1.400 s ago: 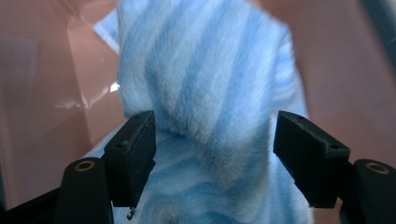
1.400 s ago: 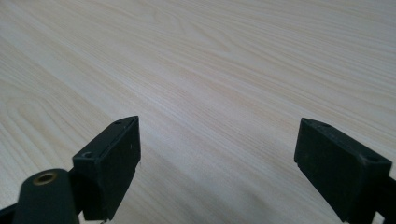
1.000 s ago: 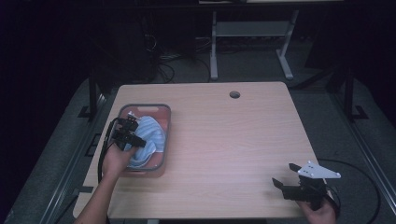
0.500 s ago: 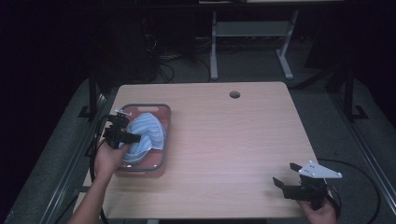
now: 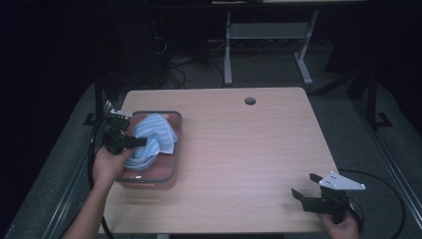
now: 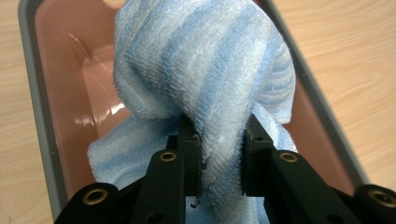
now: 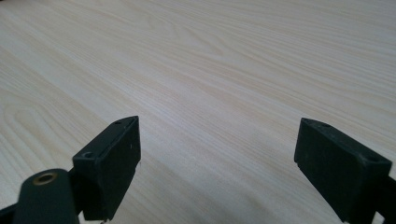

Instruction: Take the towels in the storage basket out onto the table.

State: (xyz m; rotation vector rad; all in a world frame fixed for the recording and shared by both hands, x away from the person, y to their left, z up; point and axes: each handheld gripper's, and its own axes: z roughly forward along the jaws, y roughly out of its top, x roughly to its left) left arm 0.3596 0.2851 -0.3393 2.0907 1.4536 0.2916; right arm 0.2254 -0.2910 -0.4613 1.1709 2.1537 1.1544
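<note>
Black and wide apart, the jaws of the right gripper (image 5: 304, 191) rest near the front right corner of the desk (image 5: 249, 149), with nothing between them; in the right gripper view there is bare pale wood under them. This hand has not moved in the last second.

Farther in, near the left edge of the desk, stands the grey tub (image 5: 175, 149) with its pink inside. The left gripper (image 5: 142, 142) reaches over it from the left. In the last second its jaws have closed on a thick fold of the blue striped towel (image 6: 205, 70), and in the left gripper view the cloth bulges out between the two pads (image 6: 190, 149). Compared with a second ago, the hand is higher and the towel has risen with it into a peak, while its lower part still lies in the tub.

I judge that the grip is good and the lifting out has begun. The towel is not yet free of the tub, so the hand probably must go higher before it moves sideways.
</note>
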